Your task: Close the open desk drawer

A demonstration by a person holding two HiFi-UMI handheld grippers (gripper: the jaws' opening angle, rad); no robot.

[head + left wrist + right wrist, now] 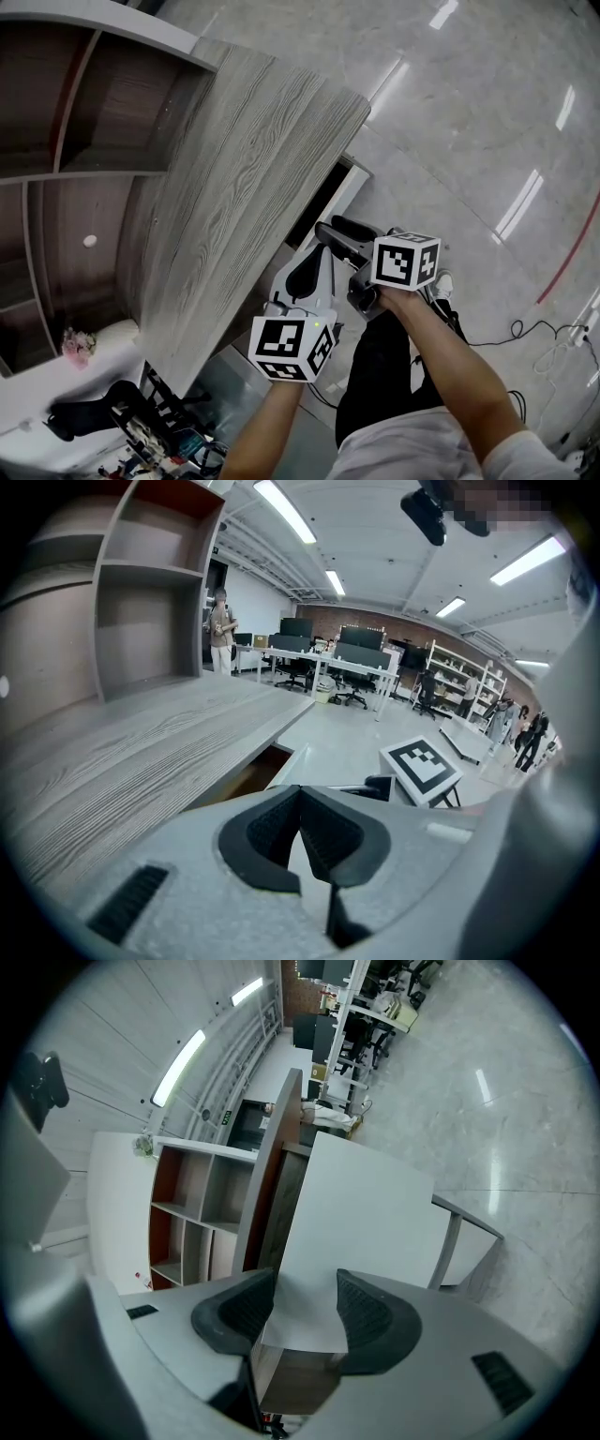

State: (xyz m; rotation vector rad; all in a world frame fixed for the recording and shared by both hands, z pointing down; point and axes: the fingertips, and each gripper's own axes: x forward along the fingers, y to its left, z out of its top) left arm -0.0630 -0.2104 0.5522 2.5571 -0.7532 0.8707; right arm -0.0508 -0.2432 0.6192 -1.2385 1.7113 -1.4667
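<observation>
1. Looking steeply down, the head view shows the desk drawer [337, 202] pulled out from under the wood-grain desk top [244, 187], its white front facing the grey floor [469, 141]. The left gripper [309, 262] and the right gripper [345, 232] sit side by side just in front of it.
2. The left gripper view has that gripper's pads meeting at their tips with nothing between them. The drawer's open cavity lies just beyond, under the desk edge, and a shelf unit [150, 621] stands at the far side.
3. The right gripper view shows its jaws standing apart. The drawer's white front fills the gap between them (whether the pads touch it cannot be told).
</observation>
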